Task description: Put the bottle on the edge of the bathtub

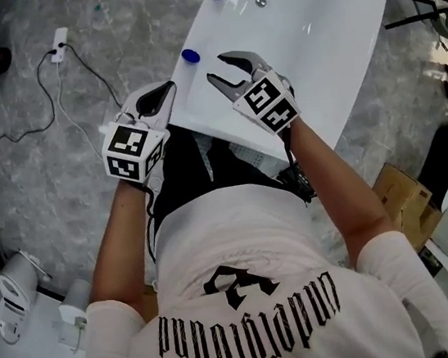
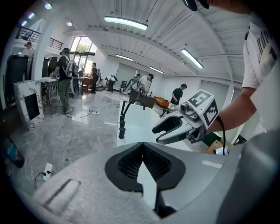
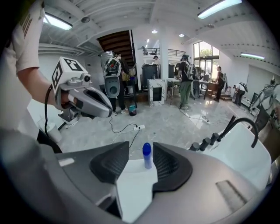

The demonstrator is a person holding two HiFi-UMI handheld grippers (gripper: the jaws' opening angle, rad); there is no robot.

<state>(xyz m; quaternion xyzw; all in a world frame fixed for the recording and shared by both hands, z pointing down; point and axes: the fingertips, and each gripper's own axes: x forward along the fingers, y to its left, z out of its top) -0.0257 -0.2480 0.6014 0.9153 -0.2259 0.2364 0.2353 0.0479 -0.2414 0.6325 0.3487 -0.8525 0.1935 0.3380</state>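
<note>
You are holding the right gripper (image 1: 218,66) wide open and empty over the bathtub (image 1: 329,43). The bottle (image 1: 189,55) is standing upright on its edge, so keep those jaws spread while clearing it. Your left gripper (image 1: 166,89) is sitting closed on nothing. The right gripper view is showing the bottle's body, the head view mostly its blue cap.

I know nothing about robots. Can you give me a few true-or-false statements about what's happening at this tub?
1. The blue-capped bottle stands on the edge of the bathtub. True.
2. The right hand-held gripper grips the bottle. False: its jaws are open and apart from the bottle.
3. The left hand-held gripper holds a sponge. False: it is shut with nothing in it.
4. A black faucet stands on the tub. True.
</note>
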